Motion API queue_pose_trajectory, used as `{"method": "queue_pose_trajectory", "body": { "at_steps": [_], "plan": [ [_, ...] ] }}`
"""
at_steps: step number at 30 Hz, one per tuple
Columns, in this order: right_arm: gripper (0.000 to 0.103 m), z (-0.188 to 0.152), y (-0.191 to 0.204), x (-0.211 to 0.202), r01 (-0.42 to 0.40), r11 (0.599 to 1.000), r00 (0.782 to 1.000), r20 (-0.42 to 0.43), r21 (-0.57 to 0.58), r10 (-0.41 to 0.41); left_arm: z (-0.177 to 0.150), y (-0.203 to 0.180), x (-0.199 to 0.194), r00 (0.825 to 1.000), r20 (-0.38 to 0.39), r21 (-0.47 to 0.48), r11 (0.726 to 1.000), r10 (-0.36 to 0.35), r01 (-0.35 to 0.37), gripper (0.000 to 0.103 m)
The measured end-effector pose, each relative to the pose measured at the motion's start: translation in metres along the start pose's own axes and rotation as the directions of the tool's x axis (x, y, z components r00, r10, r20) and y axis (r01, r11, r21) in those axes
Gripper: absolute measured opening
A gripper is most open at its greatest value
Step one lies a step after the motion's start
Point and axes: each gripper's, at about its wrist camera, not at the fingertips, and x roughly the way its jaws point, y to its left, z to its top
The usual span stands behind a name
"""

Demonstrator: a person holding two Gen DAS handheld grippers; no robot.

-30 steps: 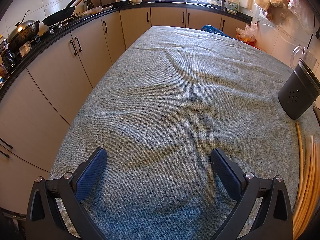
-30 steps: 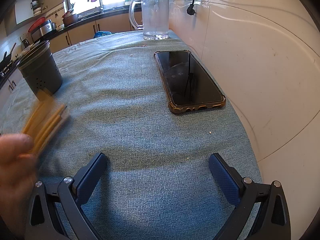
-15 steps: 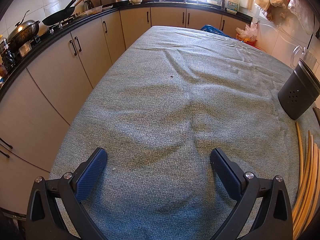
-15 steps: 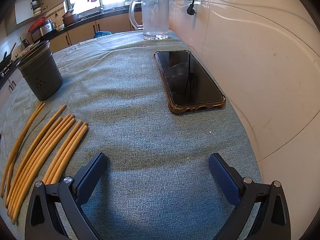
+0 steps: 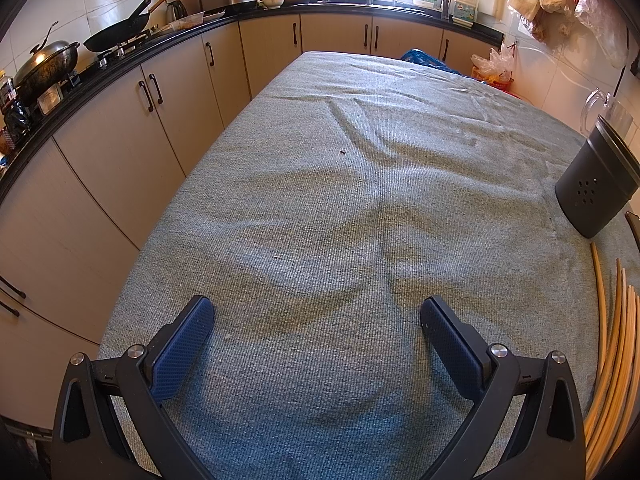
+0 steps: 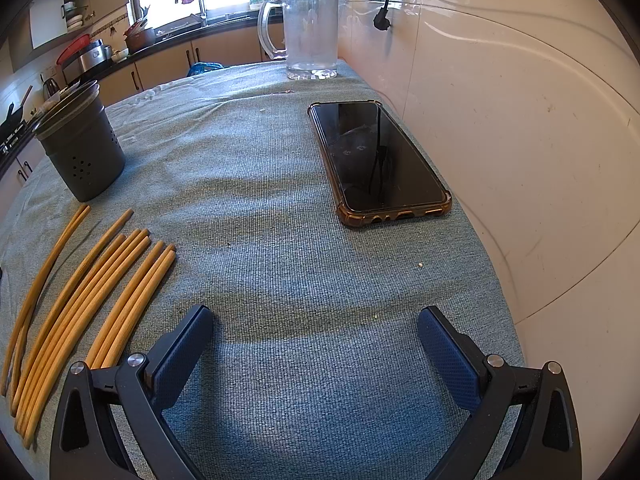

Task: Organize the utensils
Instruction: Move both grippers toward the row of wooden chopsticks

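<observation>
Several wooden chopsticks (image 6: 84,292) lie side by side on the grey-green cloth at the left of the right wrist view; they also show at the right edge of the left wrist view (image 5: 616,352). A dark grey perforated utensil holder (image 6: 82,148) stands upright beyond them, also seen in the left wrist view (image 5: 596,184). My right gripper (image 6: 316,324) is open and empty, low over the cloth, just right of the chopsticks. My left gripper (image 5: 318,314) is open and empty over bare cloth, left of the chopsticks.
A phone in an amber case (image 6: 376,160) lies near the white wall (image 6: 520,140). A clear glass jug (image 6: 308,32) stands at the far end. Kitchen cabinets (image 5: 120,140) run along the table's left edge, with pans on the counter.
A second ago a hand was laying the chopsticks down, blurred; now they lie still on the cloth and the hand is gone. Neither gripper has moved.
</observation>
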Motion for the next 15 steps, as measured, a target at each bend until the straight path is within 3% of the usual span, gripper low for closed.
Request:
{"method": "queue_pose_trajectory", "body": {
  "at_steps": [10,15],
  "plan": [
    [0.103,-0.001,0.003,0.001,0.008,1.0,0.999,-0.036,0.02,-0.008,-0.002,-0.001,0.0,1.0,0.002,0.01,1.0,0.02,-0.02,0.103],
    [0.103,-0.006,0.005,-0.005,0.017,1.0,0.999,-0.044,0.018,-0.016,-0.013,-0.007,-0.026,0.998,0.051,0.017,0.999,0.041,-0.042,0.103]
  ]
}}
